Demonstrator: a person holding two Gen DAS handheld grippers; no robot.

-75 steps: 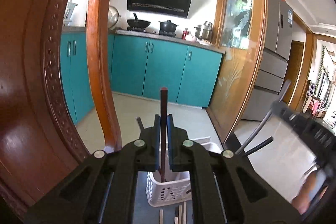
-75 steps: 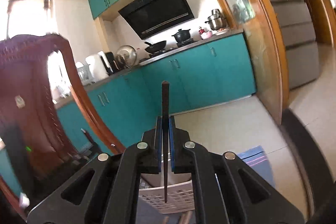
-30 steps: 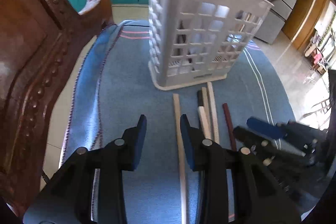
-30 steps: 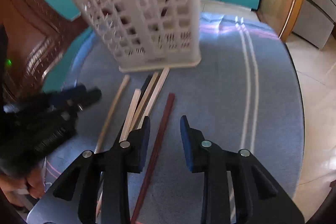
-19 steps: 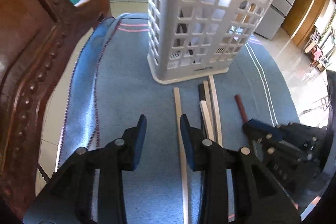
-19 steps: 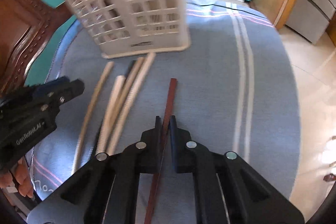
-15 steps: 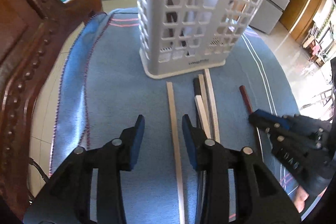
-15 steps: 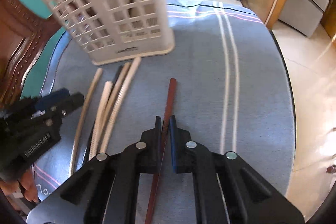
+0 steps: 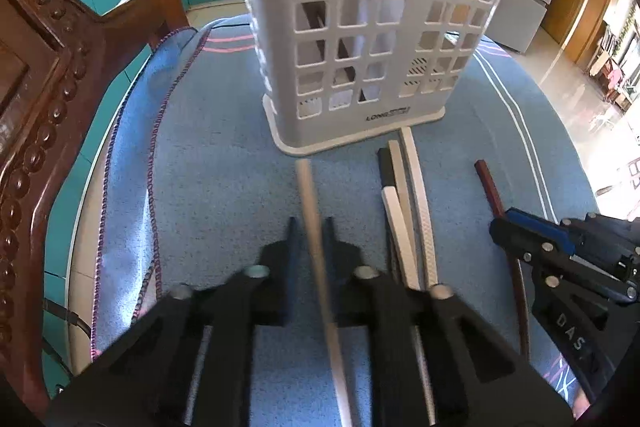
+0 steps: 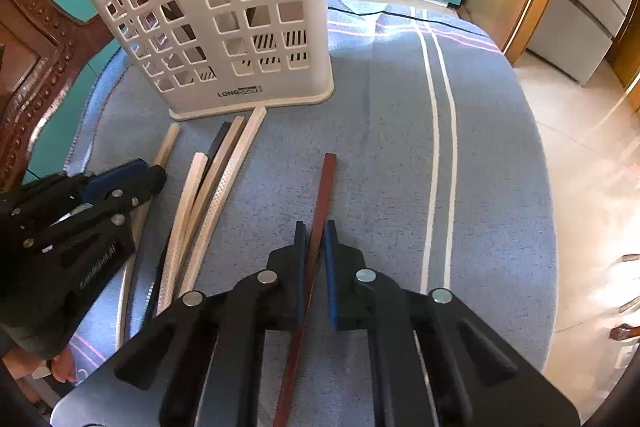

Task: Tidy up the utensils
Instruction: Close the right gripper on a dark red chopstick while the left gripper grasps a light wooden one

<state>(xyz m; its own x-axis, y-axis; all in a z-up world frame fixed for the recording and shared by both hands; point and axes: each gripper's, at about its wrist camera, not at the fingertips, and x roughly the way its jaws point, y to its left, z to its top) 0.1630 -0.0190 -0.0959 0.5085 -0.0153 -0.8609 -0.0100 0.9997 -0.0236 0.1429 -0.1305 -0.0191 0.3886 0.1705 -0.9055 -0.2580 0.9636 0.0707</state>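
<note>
We have both grippers clamped on chopsticks that lie flat on the blue cloth [image 10: 400,131] covering the table. The left gripper [image 9: 310,227] pinches a pale chopstick [image 9: 306,183], and the right gripper [image 10: 316,231] pinches a dark red chopstick [image 10: 326,179]. Each is gripped partway along its length, probably so it can be tipped upright and dropped into the white basket [image 10: 224,19] standing toward the far edge of the cloth. The basket already holds several dark sticks behind its grid wall, so we judge the sorting to be well under way. Between our two chopsticks lies a loose bundle of pale ones [image 10: 208,195] with a black one [image 10: 218,143] among them, their far tips nearly touching the foot of the basket; these are not yet picked up. The left wrist view shows the carved wooden chair [image 9: 40,107] at the left edge of the table and the hem of the cloth hanging over it, which the right view catches only in a corner. It also shows the right gripper from the side, its blue pads down on the red stick. The right wrist view gives us the white stripes in the cloth, the bare right-hand edge of the table, and a bit of the person's hand [image 10: 56,367] under the left gripper.
</note>
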